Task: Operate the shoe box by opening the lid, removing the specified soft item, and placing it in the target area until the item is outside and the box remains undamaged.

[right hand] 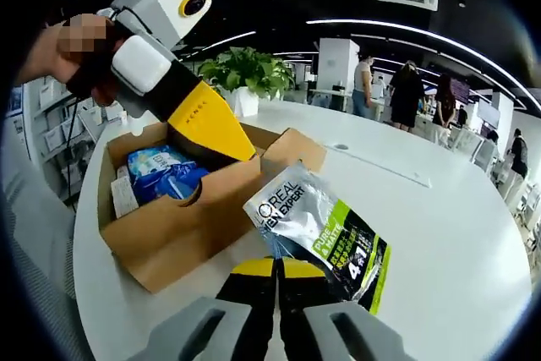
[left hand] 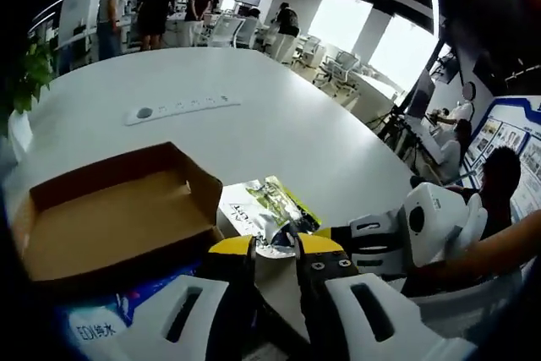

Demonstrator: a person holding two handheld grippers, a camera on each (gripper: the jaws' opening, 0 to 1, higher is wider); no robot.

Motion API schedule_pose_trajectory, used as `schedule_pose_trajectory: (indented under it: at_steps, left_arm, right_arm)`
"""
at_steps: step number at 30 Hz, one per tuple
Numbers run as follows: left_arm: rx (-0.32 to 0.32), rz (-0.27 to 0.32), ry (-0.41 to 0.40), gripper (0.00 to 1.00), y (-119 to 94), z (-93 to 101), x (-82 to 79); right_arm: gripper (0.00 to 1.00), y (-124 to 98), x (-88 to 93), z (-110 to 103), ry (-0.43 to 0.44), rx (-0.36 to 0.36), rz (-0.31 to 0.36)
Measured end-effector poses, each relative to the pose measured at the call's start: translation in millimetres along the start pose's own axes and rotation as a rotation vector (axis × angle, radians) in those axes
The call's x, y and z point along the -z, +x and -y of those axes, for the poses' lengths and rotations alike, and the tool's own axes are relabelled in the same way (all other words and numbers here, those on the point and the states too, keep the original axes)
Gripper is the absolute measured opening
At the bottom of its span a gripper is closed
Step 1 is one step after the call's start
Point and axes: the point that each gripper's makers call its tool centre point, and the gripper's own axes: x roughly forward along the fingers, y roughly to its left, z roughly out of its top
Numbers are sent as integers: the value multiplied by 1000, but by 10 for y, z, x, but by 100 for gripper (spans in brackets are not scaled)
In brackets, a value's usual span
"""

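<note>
The box sits open on the white table, its lid flap folded out flat. Inside, in the right gripper view, lie blue packs and a small white label or carton at the left wall. The pouch, silver with a green and black panel, lies flat on the table just beside the box, outside it, touching or nearly touching the box's near corner.

The right gripper has its yellow tips drawn together at the pouch's near edge; whether they pinch the edge cannot be told. In the left gripper view this same gripper comes in from the right, its tips at the pouch.

The left gripper shows a narrow gap between its yellow tips, with nothing between them; the pouch lies just ahead of them. In the right gripper view it hangs over the box's far side, its yellow jaw sloping down toward the blue packs, held by a hand.

A power strip lies farther back on the table, well apart from the box. A potted plant stands at the table's edge, and people stand among desks beyond.
</note>
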Motion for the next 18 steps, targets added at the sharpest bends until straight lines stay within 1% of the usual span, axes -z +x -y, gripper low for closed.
schedule_pose_trajectory:
  at_steps: [4, 9, 13, 18]
  left_arm:
    - [5, 26, 13, 19, -141, 49, -17]
    - [-4, 58, 10, 19, -308, 39, -38]
    - [-22, 89, 5, 19, -456, -36, -70]
    - [-56, 113, -6, 20, -629, -163, -58]
  right_arm:
    - [0, 49, 32, 24, -9, -2, -13]
    - [0, 110, 90, 86, -22, -4, -40]
    - [0, 147, 103, 123, -32, -5, -56]
    - [0, 194, 133, 142, -36, -12, -79]
